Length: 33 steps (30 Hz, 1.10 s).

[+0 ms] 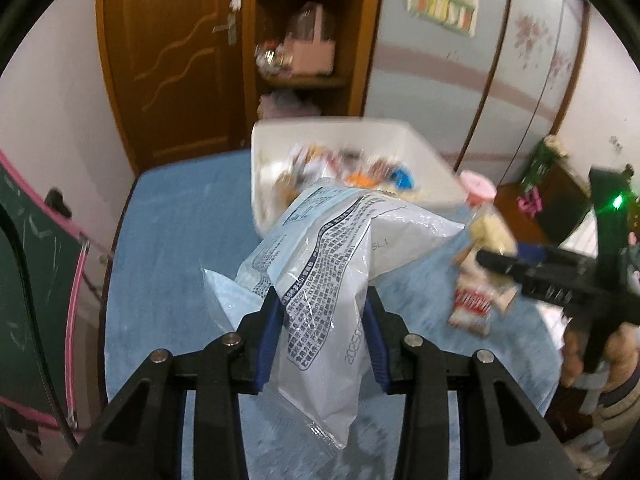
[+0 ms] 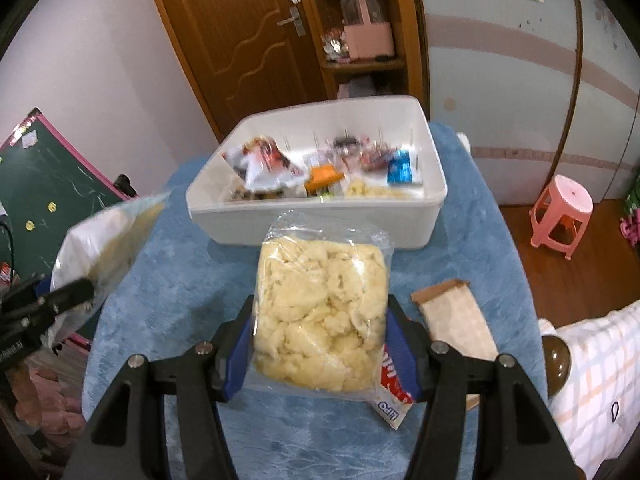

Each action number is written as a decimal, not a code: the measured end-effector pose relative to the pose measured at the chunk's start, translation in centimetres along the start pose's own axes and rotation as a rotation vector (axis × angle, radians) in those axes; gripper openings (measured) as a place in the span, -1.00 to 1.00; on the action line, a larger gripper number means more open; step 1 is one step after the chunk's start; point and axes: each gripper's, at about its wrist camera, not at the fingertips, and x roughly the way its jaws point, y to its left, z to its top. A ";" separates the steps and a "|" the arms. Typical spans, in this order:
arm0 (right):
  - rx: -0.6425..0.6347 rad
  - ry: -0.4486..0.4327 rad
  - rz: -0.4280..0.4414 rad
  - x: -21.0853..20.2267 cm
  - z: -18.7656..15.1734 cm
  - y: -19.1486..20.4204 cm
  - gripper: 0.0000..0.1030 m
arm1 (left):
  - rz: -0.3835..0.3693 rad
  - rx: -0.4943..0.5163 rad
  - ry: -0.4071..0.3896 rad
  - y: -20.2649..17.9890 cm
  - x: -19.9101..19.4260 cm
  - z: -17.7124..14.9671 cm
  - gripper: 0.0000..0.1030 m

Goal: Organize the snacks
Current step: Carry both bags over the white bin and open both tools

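Note:
My left gripper (image 1: 322,300) is shut on a large white and pale-blue snack bag (image 1: 320,264) with printed text, held above the blue table toward the white bin (image 1: 420,148). My right gripper (image 2: 320,320) is shut on a clear bag of pale yellow crisps (image 2: 320,312), held just in front of the white bin (image 2: 320,220), which holds several small snack packets (image 2: 320,168). The right gripper (image 1: 496,260) with its crisps bag (image 1: 490,232) shows at the right of the left wrist view. The left gripper (image 2: 84,292) with its white bag (image 2: 104,240) shows at the left of the right wrist view.
A blue fuzzy cloth (image 2: 168,300) covers the table. A brown paper packet (image 2: 456,316) lies on it at right. A green chalkboard (image 2: 44,188) leans at left. A pink stool (image 2: 560,212) stands on the floor at right. A wooden door (image 2: 240,32) and shelf are behind.

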 end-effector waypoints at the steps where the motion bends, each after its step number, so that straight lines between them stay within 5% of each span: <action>1: -0.003 -0.019 0.007 -0.7 0.6 0.1 0.16 | -0.008 0.004 -0.021 -0.1 -0.6 0.9 -0.27; 12: -0.021 -0.225 0.062 -6.6 9.2 1.2 0.17 | -0.063 -0.002 -0.239 -2.5 -2.6 12.2 -0.27; 19: -0.028 -0.320 0.042 -7.4 14.5 1.0 0.17 | -0.107 0.007 -0.262 -4.8 -0.2 16.6 -0.27; 28: 0.018 -0.239 -0.002 -1.3 17.9 -1.1 0.17 | -0.124 -0.040 -0.189 -4.3 8.7 19.6 -0.27; 33: 0.042 -0.140 -0.022 3.5 17.6 -2.7 0.18 | -0.064 0.003 -0.149 -4.4 13.2 20.0 -0.23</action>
